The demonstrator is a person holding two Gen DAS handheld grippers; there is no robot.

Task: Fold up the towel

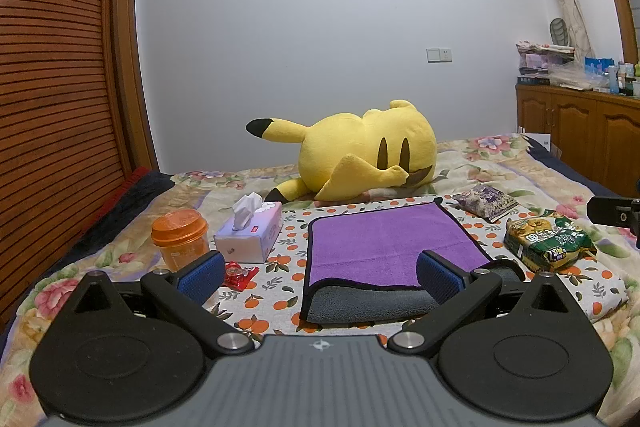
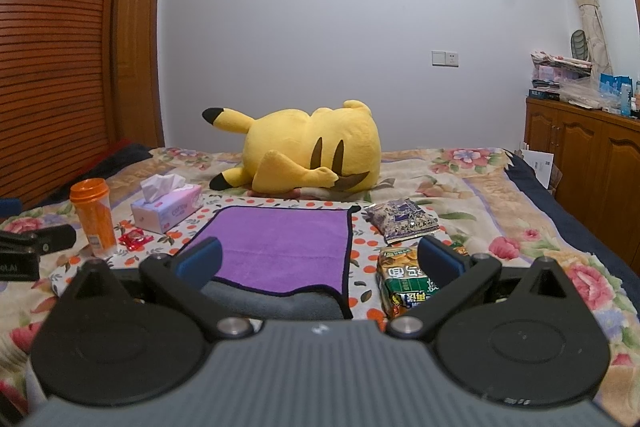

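Observation:
A purple towel (image 1: 384, 239) with a black hem and grey underside lies on an orange-dotted cloth (image 1: 280, 267) on the bed. Its near part shows the grey side (image 1: 368, 303). In the right wrist view the towel (image 2: 280, 247) lies ahead, left of centre. My left gripper (image 1: 320, 275) is open and empty, its right finger (image 1: 438, 277) over the towel's near right part. My right gripper (image 2: 320, 263) is open and empty, with its left finger (image 2: 200, 261) over the towel's near left edge. Each gripper's body shows at the other view's edge.
A yellow plush toy (image 1: 360, 155) lies behind the towel. Left of it stand an orange cup (image 1: 180, 239), a tissue box (image 1: 252, 231) and a red wrapper (image 1: 238, 275). Right are a purple snack bag (image 1: 486, 203) and a green packet (image 1: 548, 239). Wooden cabinet (image 1: 580, 131) at right.

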